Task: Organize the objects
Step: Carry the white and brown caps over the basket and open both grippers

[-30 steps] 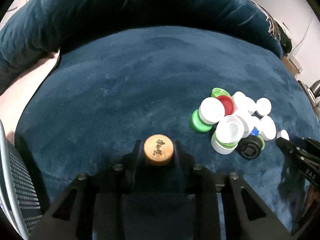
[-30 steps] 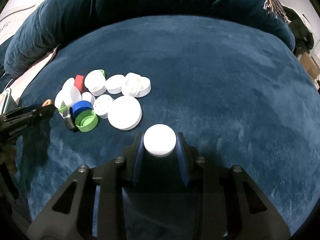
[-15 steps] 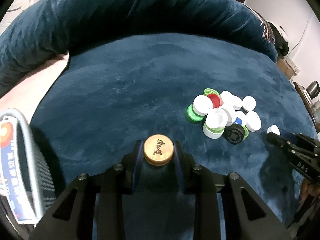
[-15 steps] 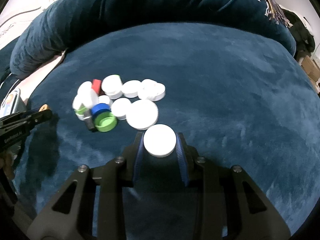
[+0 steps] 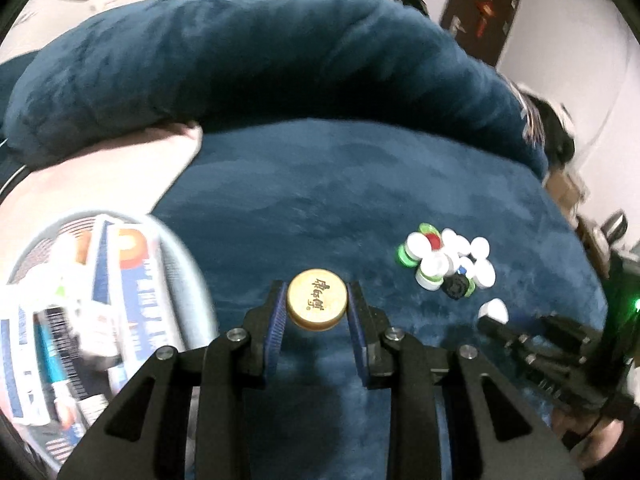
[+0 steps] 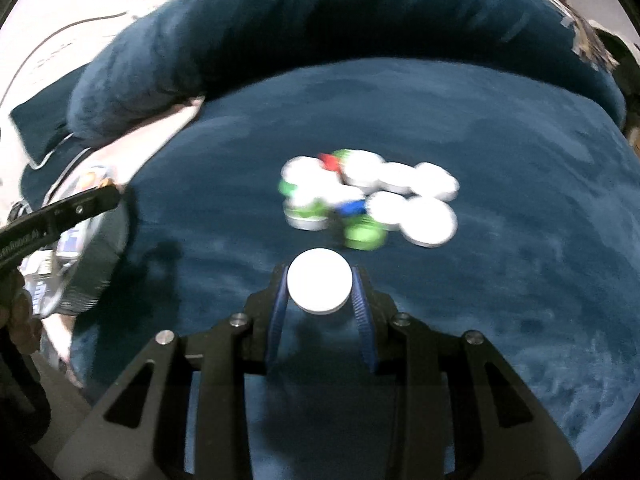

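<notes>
My left gripper (image 5: 317,304) is shut on a gold cap (image 5: 317,300) with dark characters printed on top, held above the dark blue plush surface (image 5: 320,200). My right gripper (image 6: 320,286) is shut on a plain white cap (image 6: 320,286). A pile of caps (image 6: 368,196), white, green, red, blue and black, lies on the surface ahead of the right gripper; the same pile of caps (image 5: 448,260) sits to the right in the left wrist view. The right gripper (image 5: 494,314) with its white cap shows at the lower right there.
A grey mesh basket (image 5: 188,280) holding printed packets sits at the left edge of the surface; the basket (image 6: 100,248) also shows in the right wrist view under the left gripper's finger (image 6: 80,208). A thick blue cushion roll (image 5: 260,60) borders the far side.
Both grippers have risen and drawn back toward the left, each keeping its cap. The cap pile now looks smaller and farther off, and the basket has come into the left wrist view.
</notes>
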Tool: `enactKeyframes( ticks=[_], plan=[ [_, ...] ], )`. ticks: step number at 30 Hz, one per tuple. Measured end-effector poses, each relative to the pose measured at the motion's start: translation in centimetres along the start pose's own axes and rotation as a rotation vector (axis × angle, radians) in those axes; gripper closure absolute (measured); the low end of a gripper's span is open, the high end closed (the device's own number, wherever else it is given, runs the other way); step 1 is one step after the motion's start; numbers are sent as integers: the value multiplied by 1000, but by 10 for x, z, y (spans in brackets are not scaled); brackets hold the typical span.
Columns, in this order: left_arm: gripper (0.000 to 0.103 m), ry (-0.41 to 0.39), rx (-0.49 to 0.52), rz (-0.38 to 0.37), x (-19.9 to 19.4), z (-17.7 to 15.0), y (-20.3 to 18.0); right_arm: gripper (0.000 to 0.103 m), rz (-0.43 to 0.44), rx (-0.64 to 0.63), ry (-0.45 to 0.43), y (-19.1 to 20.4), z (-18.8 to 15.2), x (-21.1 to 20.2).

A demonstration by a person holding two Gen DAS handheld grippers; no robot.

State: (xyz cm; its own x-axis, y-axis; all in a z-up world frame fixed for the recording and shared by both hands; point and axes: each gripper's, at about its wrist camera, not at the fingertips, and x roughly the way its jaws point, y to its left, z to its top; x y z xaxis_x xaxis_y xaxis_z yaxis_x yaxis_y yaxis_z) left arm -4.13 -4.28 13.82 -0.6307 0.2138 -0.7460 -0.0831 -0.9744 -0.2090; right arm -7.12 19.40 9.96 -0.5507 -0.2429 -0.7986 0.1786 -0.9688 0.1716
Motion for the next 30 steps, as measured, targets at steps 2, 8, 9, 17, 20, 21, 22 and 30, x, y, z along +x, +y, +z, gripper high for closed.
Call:
enactKeyframes(
  ticks=[2, 8, 9, 17, 20, 21, 22, 30],
  plan=[
    [73, -26, -48, 9, -17, 1, 23, 70, 28, -40, -3, 21, 4, 0],
    [73, -93, -217, 60, -56, -5, 96, 70, 133, -145, -21, 100, 16, 1],
    [73, -101, -253, 72, -62, -9, 111, 70, 153, -157, -23, 114, 18, 2],
    [73, -115, -394, 73, -75, -29, 169, 70, 302, -236, -48, 210, 44, 4],
    [73, -109, -400, 73, -70, -30, 174, 70, 326, -259, -59, 235, 54, 4],
    [73, -108, -406, 72, -70, -31, 178, 70, 332, -258, -58, 240, 58, 7],
    [73, -109, -412, 72, -71, -31, 180, 70, 338, -253, -58, 245, 61, 8],
    [44, -118, -429, 109, -74, -34, 187, 68, 516, -136, 29, 260, 83, 28]
  ],
)
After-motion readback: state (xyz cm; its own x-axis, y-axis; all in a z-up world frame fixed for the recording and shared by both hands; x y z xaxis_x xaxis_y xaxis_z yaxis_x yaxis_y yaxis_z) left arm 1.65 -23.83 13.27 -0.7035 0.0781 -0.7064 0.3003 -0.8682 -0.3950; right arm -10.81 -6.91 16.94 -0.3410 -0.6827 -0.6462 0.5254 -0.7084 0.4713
